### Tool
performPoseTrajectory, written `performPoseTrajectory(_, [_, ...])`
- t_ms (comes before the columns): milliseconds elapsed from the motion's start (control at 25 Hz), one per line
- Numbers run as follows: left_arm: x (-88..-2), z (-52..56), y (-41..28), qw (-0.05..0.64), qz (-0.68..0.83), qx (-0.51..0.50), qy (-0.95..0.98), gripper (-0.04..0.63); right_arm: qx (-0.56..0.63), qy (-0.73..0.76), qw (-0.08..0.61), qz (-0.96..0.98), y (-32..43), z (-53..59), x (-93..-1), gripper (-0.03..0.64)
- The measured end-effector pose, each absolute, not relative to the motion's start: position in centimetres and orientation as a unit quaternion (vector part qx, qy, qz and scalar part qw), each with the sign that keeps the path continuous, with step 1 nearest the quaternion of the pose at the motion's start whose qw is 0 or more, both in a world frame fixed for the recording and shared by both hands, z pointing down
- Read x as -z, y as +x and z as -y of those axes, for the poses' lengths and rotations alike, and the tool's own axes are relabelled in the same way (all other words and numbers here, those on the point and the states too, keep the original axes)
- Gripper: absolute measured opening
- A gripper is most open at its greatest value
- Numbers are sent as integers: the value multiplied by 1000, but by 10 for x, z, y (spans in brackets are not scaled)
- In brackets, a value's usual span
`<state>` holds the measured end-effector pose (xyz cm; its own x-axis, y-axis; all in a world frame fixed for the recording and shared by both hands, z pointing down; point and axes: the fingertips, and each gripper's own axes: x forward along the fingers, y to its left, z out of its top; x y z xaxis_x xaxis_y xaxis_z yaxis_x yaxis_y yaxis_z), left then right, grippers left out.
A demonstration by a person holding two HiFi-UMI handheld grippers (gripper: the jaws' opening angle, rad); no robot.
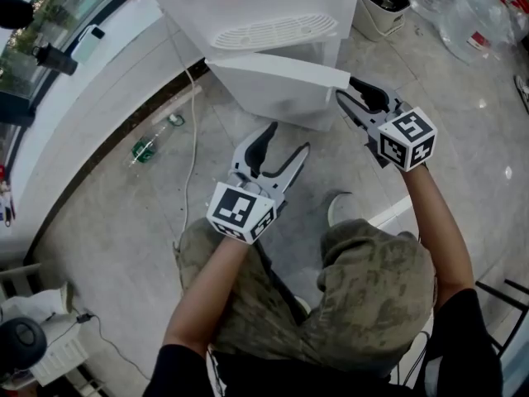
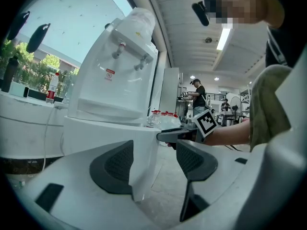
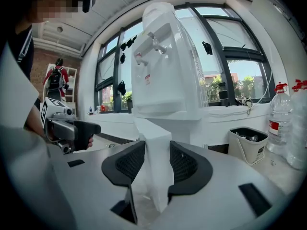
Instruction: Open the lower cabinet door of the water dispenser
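The white plastic lower cabinet door (image 1: pixel 277 85) stands partly swung out from the tall white water dispenser (image 1: pixel 248 7), far centre. The right gripper (image 1: pixel 351 91) clamps its free edge. The left gripper (image 1: pixel 287 141) waits nearer, jaws apart and empty. This looks like the pulling step; next, the door should swing wider along its hinge arc.

One water dispenser (image 1: pixel 273 7), one lower cabinet door (image 1: pixel 281 77): our count.
We also counted two taps (image 2: pixel 118 51), one left gripper (image 1: pixel 289 137), one right gripper (image 1: pixel 347 89), one green bottle (image 1: pixel 145 149), one white bin (image 1: pixel 380 11), and at least two water jugs (image 3: pixel 278 119).
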<state>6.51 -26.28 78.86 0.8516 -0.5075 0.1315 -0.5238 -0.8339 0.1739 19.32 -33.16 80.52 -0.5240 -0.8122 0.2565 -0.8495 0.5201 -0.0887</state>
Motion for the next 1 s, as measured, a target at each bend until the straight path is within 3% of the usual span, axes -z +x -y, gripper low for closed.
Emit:
performPoseTrajectory(480, [-791, 253, 77, 104, 255, -46, 960, 258, -61, 396, 137, 906, 161, 286, -805, 140])
performPoseTrajectory(1000, [-805, 235, 78, 116, 237, -60, 963, 256, -60, 327, 128, 934, 125, 251, -803, 137])
